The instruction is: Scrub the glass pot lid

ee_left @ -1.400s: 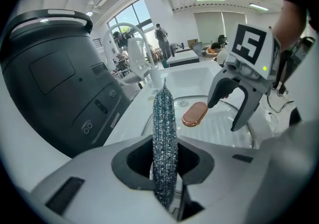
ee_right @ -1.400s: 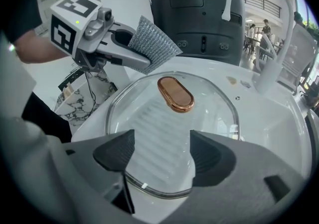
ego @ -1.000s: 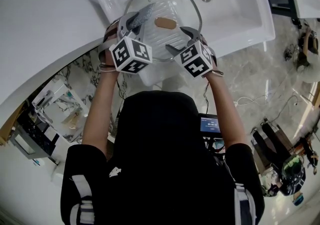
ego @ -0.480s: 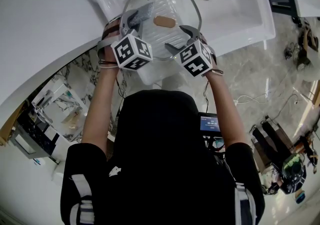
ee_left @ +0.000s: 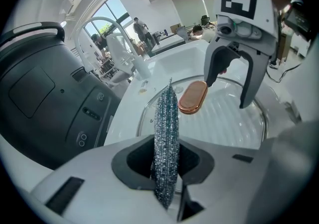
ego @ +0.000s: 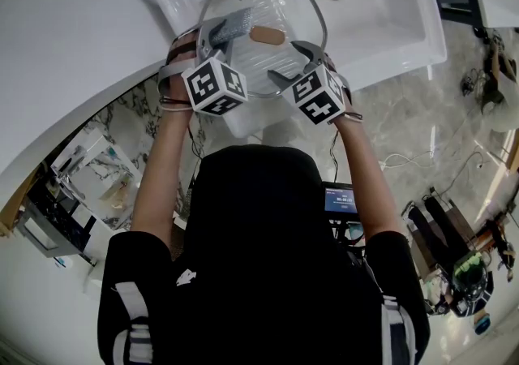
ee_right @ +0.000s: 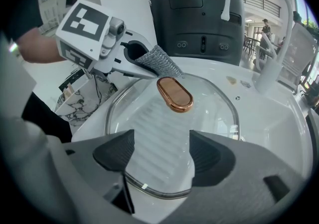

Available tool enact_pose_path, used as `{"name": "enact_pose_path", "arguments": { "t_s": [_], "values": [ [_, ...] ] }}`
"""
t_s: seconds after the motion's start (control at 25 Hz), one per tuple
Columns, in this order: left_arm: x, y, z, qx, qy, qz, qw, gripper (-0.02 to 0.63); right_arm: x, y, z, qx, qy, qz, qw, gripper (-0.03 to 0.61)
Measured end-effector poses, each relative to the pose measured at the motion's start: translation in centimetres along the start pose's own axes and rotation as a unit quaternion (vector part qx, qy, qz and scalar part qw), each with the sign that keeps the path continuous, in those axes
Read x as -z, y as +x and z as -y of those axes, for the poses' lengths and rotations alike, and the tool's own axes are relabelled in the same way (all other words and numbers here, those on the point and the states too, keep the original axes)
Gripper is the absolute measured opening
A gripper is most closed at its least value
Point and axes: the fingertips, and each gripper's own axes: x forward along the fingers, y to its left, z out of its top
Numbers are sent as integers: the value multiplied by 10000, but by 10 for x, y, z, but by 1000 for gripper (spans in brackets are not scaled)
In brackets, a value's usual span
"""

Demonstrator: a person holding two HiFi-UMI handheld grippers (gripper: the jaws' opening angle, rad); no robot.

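Round clear glass pot lid (ego: 280, 10) with a metal rim lies flat on the ribbed drainboard of the white ceramic sink (ego: 389, 19), at 12 o'clock from the person. Its oval copper-coloured knob (ee_right: 174, 93) sits mid-lid.

Left gripper (ego: 220, 32) comes in at the lid's 9 o'clock, jaws pinched tight on a silvery mesh scrubbing cloth (ee_left: 166, 128). The cloth tip is just beside the knob; contact with the glass can't be told.

Right gripper (ee_right: 162, 156) is at the lid's 5 o'clock, jaws wide apart over the near rim, gripping nothing.

Risks, as a judgement:
- The lid isn't pinned, so a stroke toward 3 o'clock may skate it across the ribs.
- The mesh could snag on the knob.
- The thin cloth could pull out of the pinch under hard pressure.
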Motion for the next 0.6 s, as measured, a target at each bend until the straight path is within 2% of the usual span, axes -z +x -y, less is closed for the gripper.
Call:
{"name": "enact_pose_path", "arguments": {
  "t_s": [0.6],
  "values": [
    [6, -5, 9, 120, -23, 20, 9999, 72, 0, 1, 0, 8, 25, 1, 10000, 325]
  ]
}}
